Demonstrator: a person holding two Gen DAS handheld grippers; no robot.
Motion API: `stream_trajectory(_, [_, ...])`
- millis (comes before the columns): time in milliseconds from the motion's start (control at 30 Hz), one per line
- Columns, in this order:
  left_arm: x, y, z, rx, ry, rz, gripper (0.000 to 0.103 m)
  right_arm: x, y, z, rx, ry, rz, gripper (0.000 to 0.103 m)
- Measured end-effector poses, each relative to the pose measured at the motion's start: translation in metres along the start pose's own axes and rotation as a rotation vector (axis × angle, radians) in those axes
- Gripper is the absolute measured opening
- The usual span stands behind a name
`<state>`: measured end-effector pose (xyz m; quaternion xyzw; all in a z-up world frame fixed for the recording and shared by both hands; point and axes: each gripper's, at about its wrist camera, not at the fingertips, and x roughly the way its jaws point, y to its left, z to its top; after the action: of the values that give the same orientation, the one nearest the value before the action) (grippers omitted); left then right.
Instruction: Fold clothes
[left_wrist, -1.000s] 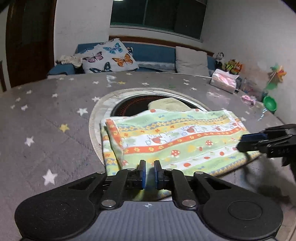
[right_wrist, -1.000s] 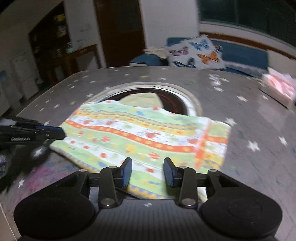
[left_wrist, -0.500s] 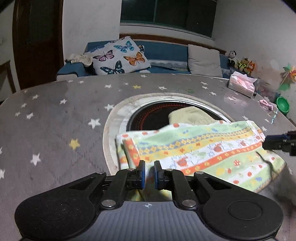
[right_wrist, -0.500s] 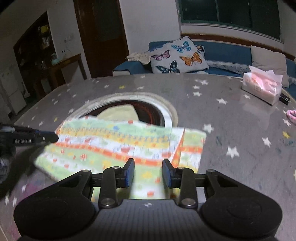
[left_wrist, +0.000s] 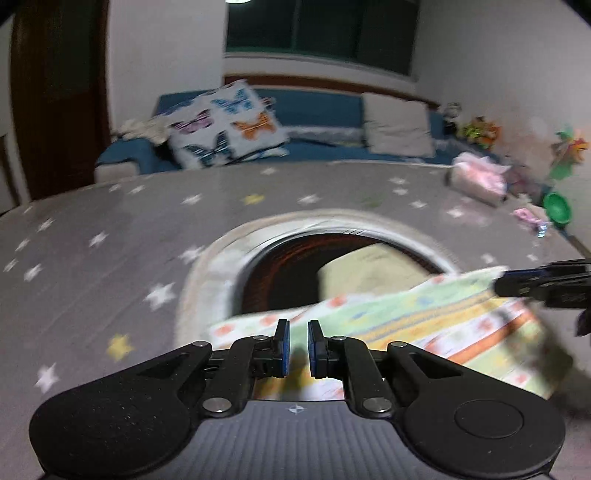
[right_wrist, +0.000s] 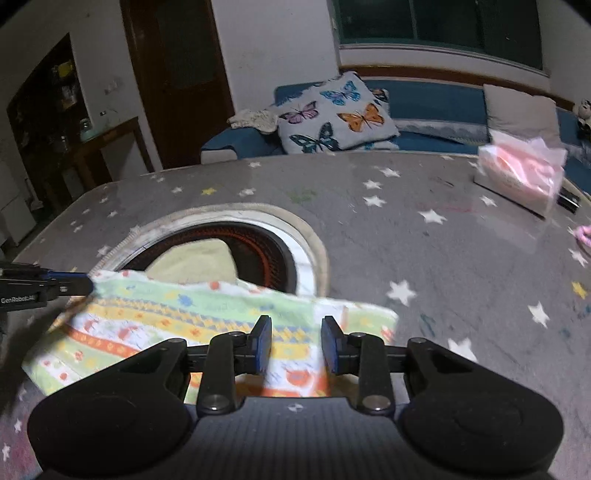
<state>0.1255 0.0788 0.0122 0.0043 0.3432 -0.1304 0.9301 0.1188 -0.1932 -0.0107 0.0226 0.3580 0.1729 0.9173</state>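
A folded striped towel with green, yellow and orange bands (left_wrist: 424, 325) lies on the grey star-patterned table, partly over a round opening. It also shows in the right wrist view (right_wrist: 207, 321). My left gripper (left_wrist: 296, 349) hovers over the towel's near left edge, jaws a narrow gap apart, nothing between them. It also shows at the left edge of the right wrist view (right_wrist: 55, 284), at the towel's far corner. My right gripper (right_wrist: 295, 341) is open and empty above the towel's right part. It also shows in the left wrist view (left_wrist: 535, 286).
A round dark opening (right_wrist: 258, 251) with a pale yellow cloth (right_wrist: 195, 262) inside sits mid-table. A pink tissue pack (right_wrist: 521, 173) and small items (left_wrist: 557, 206) lie at the far right. A blue sofa with a butterfly pillow (right_wrist: 332, 114) stands behind the table.
Both grippers have drawn back and risen, so the towel sits lower and nearer in both views. The towel itself has not visibly changed. The left view is now motion-blurred.
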Motion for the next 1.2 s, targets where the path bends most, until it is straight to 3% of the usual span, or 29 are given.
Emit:
stream_trajectory(267, [0.042, -0.019, 0.013, 0.023, 0.040, -0.005, 0.013, 0.037, 0.032, 0.012, -0.039, 0.004, 0.076, 0.029])
stream_trajectory(400, [0.043, -0.015, 0.011, 0.014, 0.038, -0.007, 0.018, 0.052, 0.034, 0.009, -0.042, 0.016, 0.033, 0.026])
stream_trajectory(533, [0.027, -0.003, 0.010, -0.027, 0.016, 0.013, 0.023, 0.039, 0.037, 0.010, -0.053, 0.010, 0.017, 0.028])
stream_trajectory(600, [0.016, 0.007, 0.008, -0.060, 0.002, 0.039, 0.039, 0.028, 0.042, 0.008, -0.079, 0.004, 0.029, 0.028])
stream_trajectory(667, [0.005, 0.019, 0.004, -0.100, -0.010, 0.069, 0.049, 0.017, 0.052, 0.006, -0.109, 0.002, 0.055, 0.030])
stream_trajectory(733, [-0.006, 0.030, -0.001, -0.129, -0.022, 0.086, 0.052, 0.009, 0.064, 0.002, -0.151, 0.005, 0.083, 0.037])
stream_trajectory(800, [-0.017, 0.039, -0.007, -0.153, -0.028, 0.123, 0.068, 0.000, 0.081, -0.004, -0.205, 0.008, 0.114, 0.039])
stream_trajectory(867, [-0.026, 0.047, -0.012, -0.174, -0.029, 0.153, 0.076, -0.006, 0.100, -0.012, -0.253, 0.015, 0.153, 0.043])
stream_trajectory(967, [-0.038, 0.055, -0.022, -0.202, -0.030, 0.172, 0.084, -0.013, 0.134, -0.024, -0.342, 0.027, 0.220, 0.043])
stream_trajectory(1200, [-0.060, 0.072, -0.044, -0.294, -0.027, 0.171, 0.085, -0.019, 0.206, -0.054, -0.607, 0.004, 0.299, 0.043])
